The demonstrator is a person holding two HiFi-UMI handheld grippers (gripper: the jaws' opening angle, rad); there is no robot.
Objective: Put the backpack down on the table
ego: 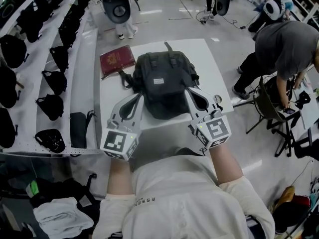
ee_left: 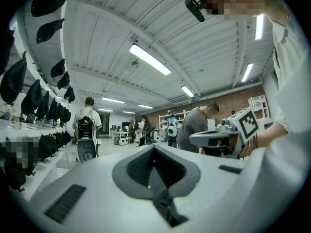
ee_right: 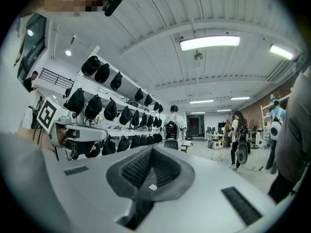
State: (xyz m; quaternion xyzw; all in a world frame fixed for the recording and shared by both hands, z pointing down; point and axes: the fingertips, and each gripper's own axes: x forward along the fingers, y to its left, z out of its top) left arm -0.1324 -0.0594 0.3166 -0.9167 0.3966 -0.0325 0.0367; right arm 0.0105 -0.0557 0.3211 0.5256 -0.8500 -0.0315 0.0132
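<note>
A black backpack (ego: 162,81) is over the white table (ego: 212,63), between my two grippers. My left gripper (ego: 139,98) reaches its left side and my right gripper (ego: 188,90) its right side. Both point level and stand shut. In the left gripper view the left gripper (ee_left: 153,148) has its jaws together with a dark strap (ee_left: 165,205) caught between them. The right gripper (ee_right: 151,150) is likewise shut on a dark strap (ee_right: 141,208) that bears a small white label. Both gripper views look over the bag, so its body is hidden there. I cannot tell whether the bag rests on the table.
A dark red booklet (ego: 117,60) lies at the table's far left corner. White shelves (ego: 82,83) with several black bags run along the left. A person (ego: 286,49) bends over a chair (ego: 271,108) at the right. More people stand farther off on the floor.
</note>
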